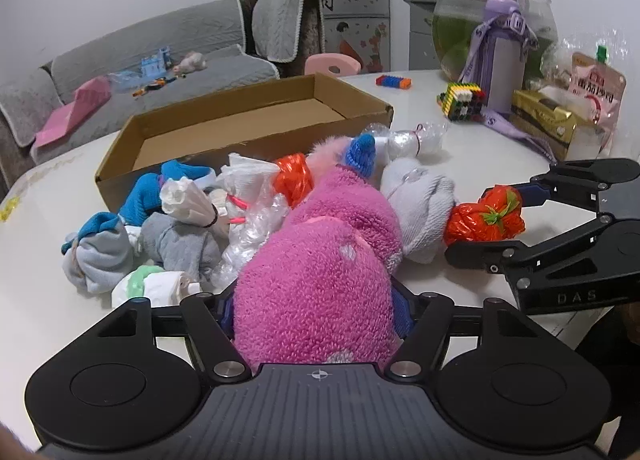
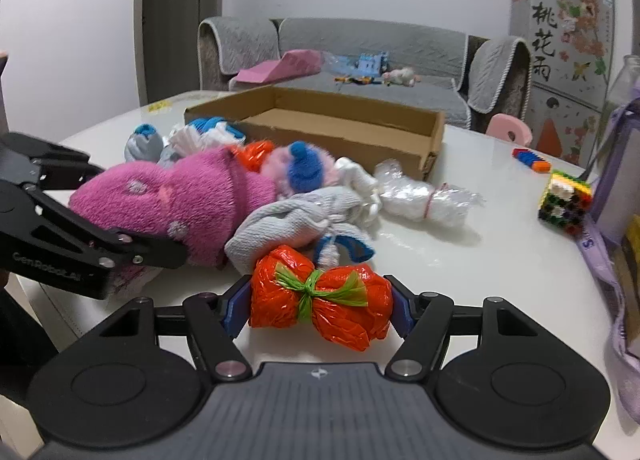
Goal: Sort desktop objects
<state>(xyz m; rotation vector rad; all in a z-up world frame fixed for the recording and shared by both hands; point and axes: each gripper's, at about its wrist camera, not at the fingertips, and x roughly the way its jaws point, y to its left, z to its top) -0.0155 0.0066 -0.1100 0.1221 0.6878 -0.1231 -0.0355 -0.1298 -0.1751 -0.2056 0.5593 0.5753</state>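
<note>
My left gripper (image 1: 318, 312) is shut on a fuzzy magenta sock bundle (image 1: 320, 272), which also shows in the right wrist view (image 2: 172, 200). My right gripper (image 2: 320, 308) is shut on an orange plastic bundle tied with a green strip (image 2: 320, 302), seen from the left wrist view (image 1: 486, 218) just right of the pile. A pile of rolled socks and tied plastic bags (image 1: 180, 220) lies on the white table (image 1: 460, 164) in front of an open cardboard box (image 1: 248, 120), which holds nothing I can see.
A grey-white sock roll (image 2: 292, 220) and a clear bag bundle (image 2: 424, 196) lie beside the orange bundle. At the right stand a bead cube (image 1: 464, 100), a purple bottle (image 1: 504, 60), a fish bowl (image 1: 480, 16) and snack packs (image 1: 560, 116). A sofa (image 2: 360, 56) stands behind the table.
</note>
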